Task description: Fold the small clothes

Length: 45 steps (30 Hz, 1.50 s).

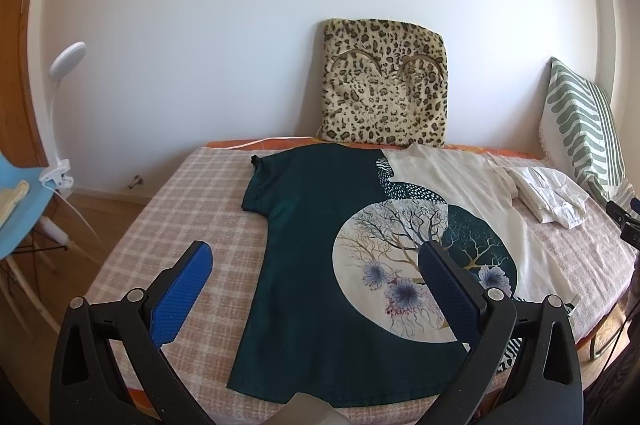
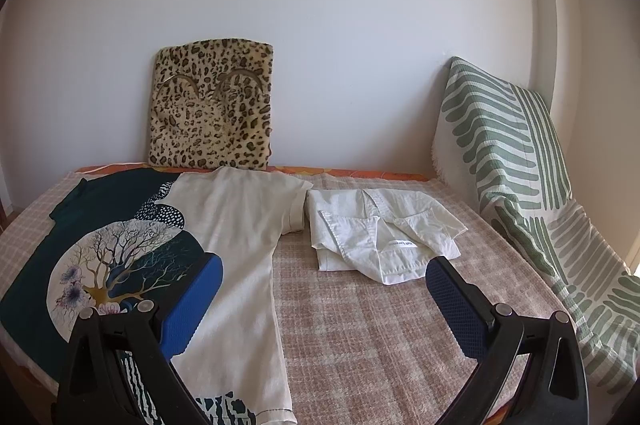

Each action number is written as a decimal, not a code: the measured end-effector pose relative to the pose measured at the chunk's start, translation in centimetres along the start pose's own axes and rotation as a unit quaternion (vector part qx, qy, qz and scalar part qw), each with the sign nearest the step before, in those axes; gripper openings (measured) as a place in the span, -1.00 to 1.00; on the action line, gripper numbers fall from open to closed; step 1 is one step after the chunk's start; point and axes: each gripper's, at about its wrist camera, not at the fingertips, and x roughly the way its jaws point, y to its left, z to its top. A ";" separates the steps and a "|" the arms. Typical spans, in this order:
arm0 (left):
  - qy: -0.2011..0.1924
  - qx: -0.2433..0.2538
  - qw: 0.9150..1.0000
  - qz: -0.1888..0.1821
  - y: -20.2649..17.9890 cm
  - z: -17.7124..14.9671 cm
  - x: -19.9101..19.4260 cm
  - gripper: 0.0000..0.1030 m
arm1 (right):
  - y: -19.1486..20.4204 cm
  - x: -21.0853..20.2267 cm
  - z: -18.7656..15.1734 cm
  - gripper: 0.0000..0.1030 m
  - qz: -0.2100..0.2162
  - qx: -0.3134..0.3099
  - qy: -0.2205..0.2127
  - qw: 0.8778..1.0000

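A short-sleeved top (image 1: 316, 249), half dark green and half cream with a round tree print, lies spread flat on the checked bedcover (image 1: 192, 209). In the right wrist view the same top (image 2: 236, 225) fills the left side. A folded white garment (image 2: 380, 237) rests to its right; the left wrist view shows this white garment (image 1: 548, 197) at the far right. My left gripper (image 1: 316, 257) hovers open above the top's lower half. My right gripper (image 2: 324, 273) is open above the bedcover (image 2: 380, 325), between the top's cream side and the white garment. Neither holds anything.
A leopard-print cushion (image 1: 384, 85) leans on the wall behind the top. A green striped pillow (image 2: 516, 177) stands at the right end of the bed. Left of the bed are a blue chair (image 1: 20, 201) and a white clip lamp (image 1: 60, 105).
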 end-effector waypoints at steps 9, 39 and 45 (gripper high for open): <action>0.001 -0.001 1.000 0.001 0.0 0.0 0.1 0.99 | 0.1 0.0 0.1 1.00 -0.001 -0.002 -0.001 1.000; -0.007 0.007 1.000 0.009 0.3 0.3 0.2 0.99 | 0.3 -0.1 0.1 1.00 -0.003 -0.004 -0.002 1.000; -0.006 0.007 1.000 0.009 0.3 0.3 0.2 0.99 | 0.3 -0.1 0.1 1.00 -0.003 -0.004 -0.002 1.000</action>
